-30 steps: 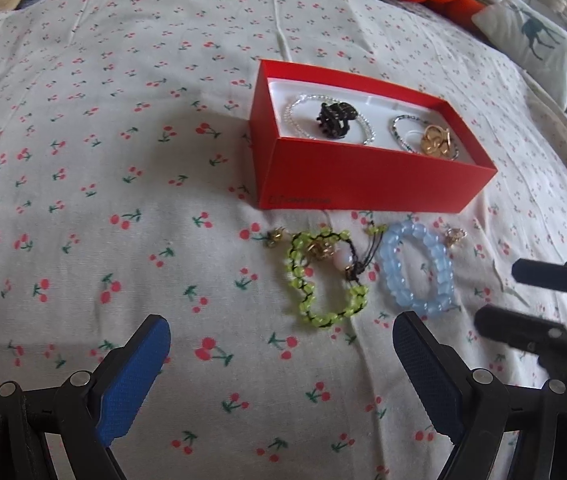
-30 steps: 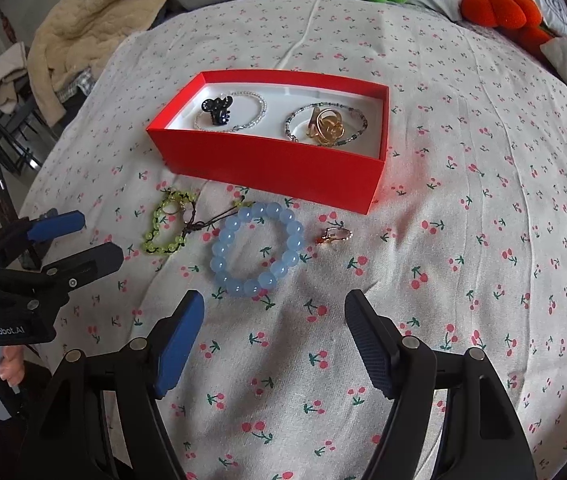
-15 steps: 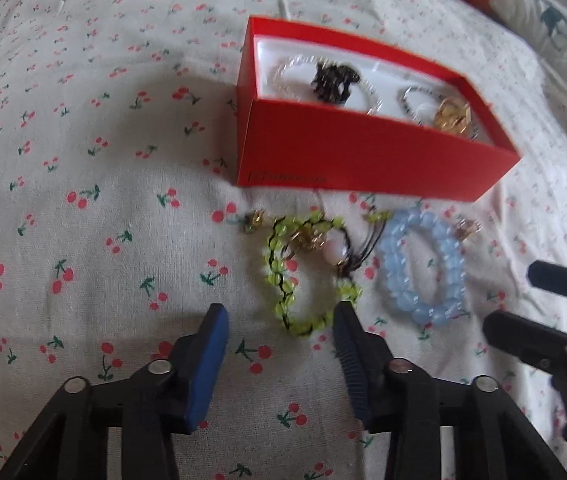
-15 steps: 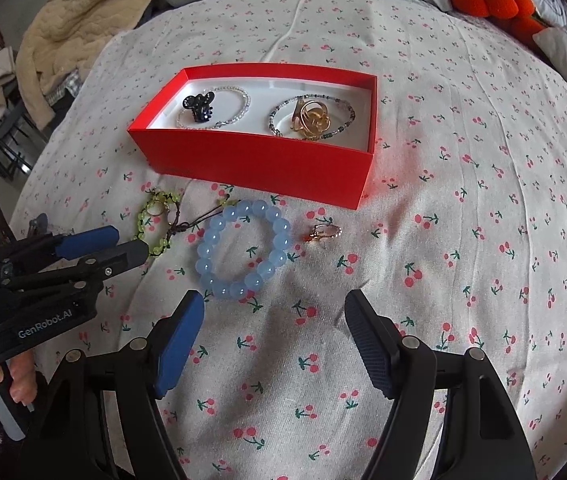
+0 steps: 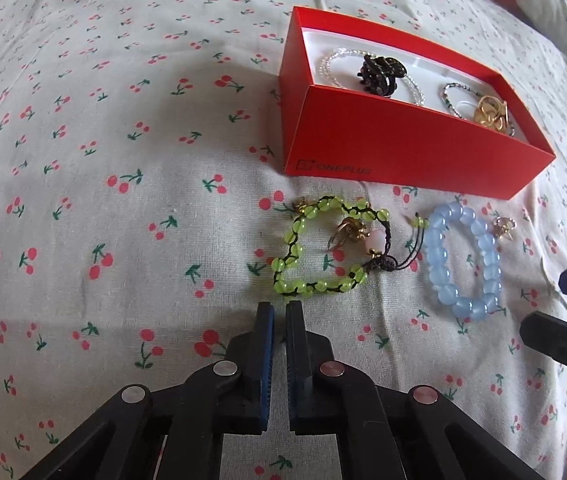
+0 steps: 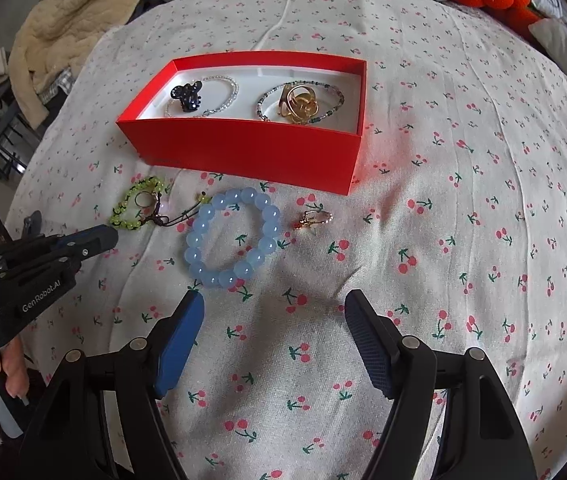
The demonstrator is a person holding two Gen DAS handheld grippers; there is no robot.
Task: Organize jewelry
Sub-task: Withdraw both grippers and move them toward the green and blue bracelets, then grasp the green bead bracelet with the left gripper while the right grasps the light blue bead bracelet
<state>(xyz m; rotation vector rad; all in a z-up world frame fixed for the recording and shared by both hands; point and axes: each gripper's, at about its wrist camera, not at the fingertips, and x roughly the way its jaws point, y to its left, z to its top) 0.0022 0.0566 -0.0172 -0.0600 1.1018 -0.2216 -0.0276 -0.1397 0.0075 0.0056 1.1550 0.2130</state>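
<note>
Your left gripper has just been closing and now has its blue pads pressed together on nothing, hovering over the cherry-print bedspread just short of the green beaded bracelet. Your right gripper stands spread wide and empty, with the blue beaded bracelet lying just beyond its fingertips and a small gold earring beside that. Both bracelets lie along the near wall of the red box, which sits toward the far edge of the bed and holds a black hair claw, a gold ring piece and two thin beaded bracelets.
</note>
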